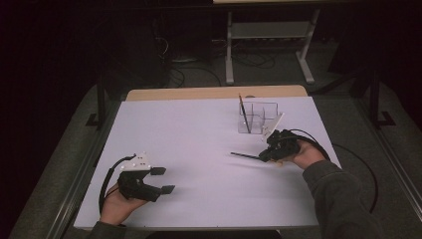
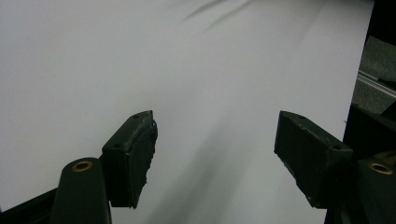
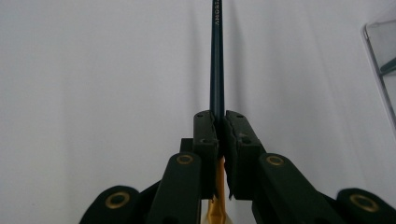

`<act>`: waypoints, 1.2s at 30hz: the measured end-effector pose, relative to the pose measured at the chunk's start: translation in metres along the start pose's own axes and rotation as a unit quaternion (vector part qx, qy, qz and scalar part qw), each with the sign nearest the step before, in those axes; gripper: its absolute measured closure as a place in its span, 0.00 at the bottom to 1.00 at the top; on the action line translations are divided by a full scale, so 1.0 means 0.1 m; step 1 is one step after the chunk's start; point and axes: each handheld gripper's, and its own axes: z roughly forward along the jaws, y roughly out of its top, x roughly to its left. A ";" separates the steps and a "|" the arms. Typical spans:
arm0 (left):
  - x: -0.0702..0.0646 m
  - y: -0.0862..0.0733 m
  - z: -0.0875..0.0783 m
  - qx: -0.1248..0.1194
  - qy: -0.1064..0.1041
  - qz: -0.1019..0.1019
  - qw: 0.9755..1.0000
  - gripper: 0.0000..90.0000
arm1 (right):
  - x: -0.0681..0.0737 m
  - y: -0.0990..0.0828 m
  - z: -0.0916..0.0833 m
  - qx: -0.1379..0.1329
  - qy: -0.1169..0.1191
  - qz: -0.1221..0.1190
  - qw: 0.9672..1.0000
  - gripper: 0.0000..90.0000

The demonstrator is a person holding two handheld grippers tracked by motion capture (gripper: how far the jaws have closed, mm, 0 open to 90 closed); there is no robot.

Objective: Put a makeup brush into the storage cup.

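Note:
My right gripper [image 1: 263, 157] is shut on a dark pencil [image 1: 245, 156] that sticks out to the left, just above the white table sheet. In the right gripper view the pencil [image 3: 217, 60] runs straight ahead from between the closed jaws of that gripper [image 3: 219, 122], and its gold end shows below them. A clear plastic organiser [image 1: 258, 117] stands just behind that hand, with another dark pencil [image 1: 244, 112] leaning upright in it. My left gripper [image 1: 163, 179] rests at the front left, open, with nothing between its jaws. In the left gripper view, that gripper [image 2: 215, 135] faces bare white sheet.
The white sheet [image 1: 199, 144] covers the table, whose wooden back edge [image 1: 214, 92] shows behind it. A corner of the clear organiser [image 3: 380, 56] shows at the right of the right gripper view. Cables trail from both grippers. A white-legged frame stands on the floor beyond.

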 end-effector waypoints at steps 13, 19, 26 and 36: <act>-0.04 0.03 0.01 -0.003 -0.004 0.004 1.000 0.32 | 0.24 0.24 -0.06 -0.003 0.007 -0.042 0.999 0.92; -0.06 0.06 0.02 -0.004 -0.008 0.012 1.000 0.33 | 0.39 0.41 -0.04 -0.004 0.018 -0.068 0.998 0.92; -0.12 0.09 0.02 -0.005 -0.009 0.027 1.000 0.33 | 0.53 0.56 0.05 -0.004 0.032 -0.088 0.996 0.92; -0.17 0.13 0.04 0.002 -0.021 0.039 0.999 0.38 | 0.72 0.79 0.15 -0.009 0.056 -0.123 0.991 0.92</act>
